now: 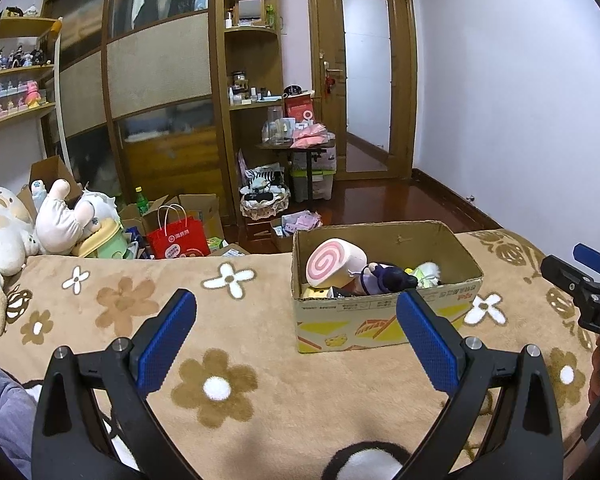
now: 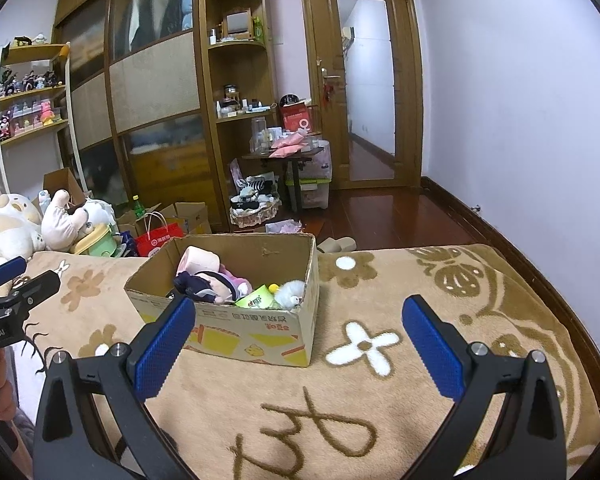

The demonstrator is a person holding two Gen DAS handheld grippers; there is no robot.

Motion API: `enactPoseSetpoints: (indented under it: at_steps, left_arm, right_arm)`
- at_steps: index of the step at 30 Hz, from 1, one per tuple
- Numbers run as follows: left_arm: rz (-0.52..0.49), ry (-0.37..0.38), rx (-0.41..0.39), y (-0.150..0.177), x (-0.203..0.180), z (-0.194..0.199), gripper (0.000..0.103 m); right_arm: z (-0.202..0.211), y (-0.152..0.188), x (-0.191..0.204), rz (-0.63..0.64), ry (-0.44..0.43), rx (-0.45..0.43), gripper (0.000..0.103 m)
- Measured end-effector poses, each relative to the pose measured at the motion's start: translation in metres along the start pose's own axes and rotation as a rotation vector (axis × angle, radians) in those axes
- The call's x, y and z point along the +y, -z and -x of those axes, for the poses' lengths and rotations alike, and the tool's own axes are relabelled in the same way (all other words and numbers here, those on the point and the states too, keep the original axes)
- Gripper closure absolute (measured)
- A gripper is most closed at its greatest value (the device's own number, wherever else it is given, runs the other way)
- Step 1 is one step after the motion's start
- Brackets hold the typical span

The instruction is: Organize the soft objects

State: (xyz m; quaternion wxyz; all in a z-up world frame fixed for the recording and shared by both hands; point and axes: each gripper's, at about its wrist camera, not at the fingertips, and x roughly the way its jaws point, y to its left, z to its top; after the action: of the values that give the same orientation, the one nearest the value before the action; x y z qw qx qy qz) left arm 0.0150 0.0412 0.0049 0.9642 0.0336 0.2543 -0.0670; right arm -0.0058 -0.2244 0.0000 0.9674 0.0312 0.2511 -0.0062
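A cardboard box stands on the tan flowered blanket of the bed. It holds a pink swirl roll plush, a dark-haired doll and other soft toys. In the right wrist view the box shows the doll, a white fluffy toy and a green item. My left gripper is open and empty, just short of the box. My right gripper is open and empty, near the box's right front corner. It also shows in the left wrist view.
Large plush toys lie at the bed's far left. Beyond the bed are a red paper bag, open cartons, a wardrobe, shelves, a cluttered small table and a door. Slippers lie on the wooden floor.
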Motion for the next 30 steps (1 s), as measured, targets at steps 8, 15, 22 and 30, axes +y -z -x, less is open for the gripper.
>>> enactPoseSetpoints:
  at_steps: [8,15,22,30]
  left_arm:
    - [0.0,0.003,0.01,-0.0007,0.0005,-0.0021,0.004]
    - [-0.003,0.001,0.012,0.0002,0.0004,-0.0024,0.004]
    - [-0.001,0.0,0.015,0.0015,0.0006,-0.0023,0.004]
    - [-0.002,-0.001,0.016,0.002,0.0012,-0.0022,0.004]
  right_arm:
    - [-0.0011,0.0011,-0.0008,0.001,0.002,0.001,0.0]
    - [-0.0006,0.0004,-0.0005,0.0,0.002,0.001,0.0]
    - [-0.0005,0.0,-0.0008,0.001,0.002,0.002,0.0]
    - [-0.0004,-0.0007,-0.0013,0.0,0.001,0.002,0.0]
